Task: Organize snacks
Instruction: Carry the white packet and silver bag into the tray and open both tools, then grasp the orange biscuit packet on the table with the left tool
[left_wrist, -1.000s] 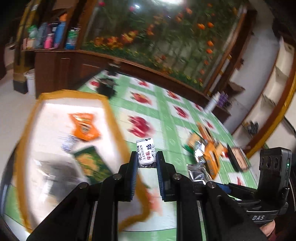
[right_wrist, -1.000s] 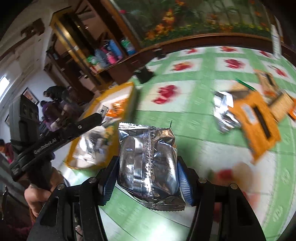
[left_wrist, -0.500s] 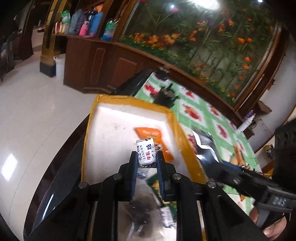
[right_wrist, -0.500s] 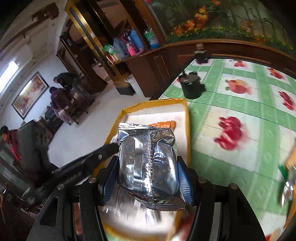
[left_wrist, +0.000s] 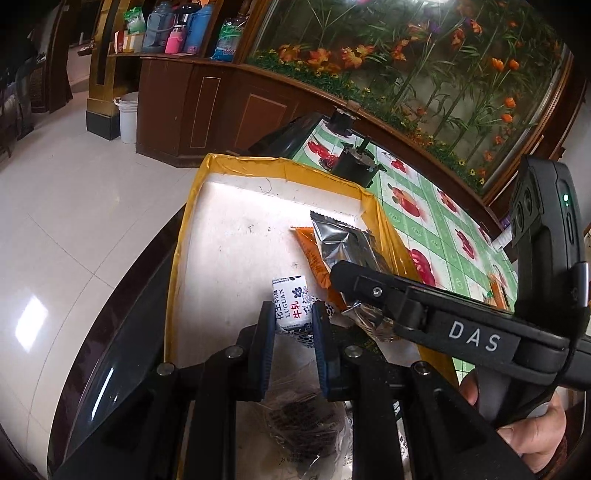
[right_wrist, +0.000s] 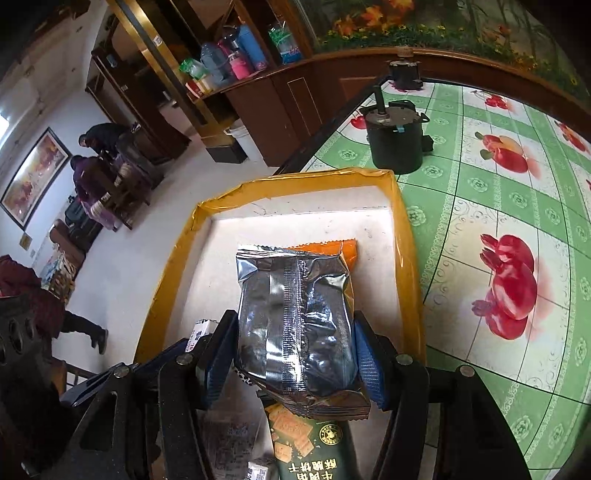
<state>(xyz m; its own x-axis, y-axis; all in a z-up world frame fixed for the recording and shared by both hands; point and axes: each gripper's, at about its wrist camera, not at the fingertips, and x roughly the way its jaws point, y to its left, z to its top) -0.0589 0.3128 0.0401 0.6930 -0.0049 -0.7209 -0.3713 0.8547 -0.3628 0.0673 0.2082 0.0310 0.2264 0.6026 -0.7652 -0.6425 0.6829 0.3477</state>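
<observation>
My left gripper (left_wrist: 293, 314) is shut on a small white candy (left_wrist: 291, 301) with blue flowers and red characters, held over the yellow-rimmed white tray (left_wrist: 225, 236). My right gripper (right_wrist: 293, 354) is shut on a silver foil snack packet (right_wrist: 295, 317), also over the tray (right_wrist: 404, 236). In the left wrist view that silver packet (left_wrist: 340, 240) and the right gripper's arm cross the tray's right side. An orange packet (right_wrist: 345, 251) lies in the tray beneath the silver one. A dark green biscuit packet (right_wrist: 306, 446) and a clear wrapper (left_wrist: 299, 424) lie at the tray's near end.
A black cylindrical motor (right_wrist: 397, 136) stands on the green fruit-pattern tablecloth (right_wrist: 480, 206) just beyond the tray. Left of the tray the table edge drops to a white tiled floor (left_wrist: 74, 229). A wooden cabinet with bottles (left_wrist: 192, 33) stands behind. People sit far left (right_wrist: 99, 170).
Both grippers swung left from over the tablecloth and its loose snacks to above the tray, each keeping its snack. The right gripper now reaches in beside the left one.
</observation>
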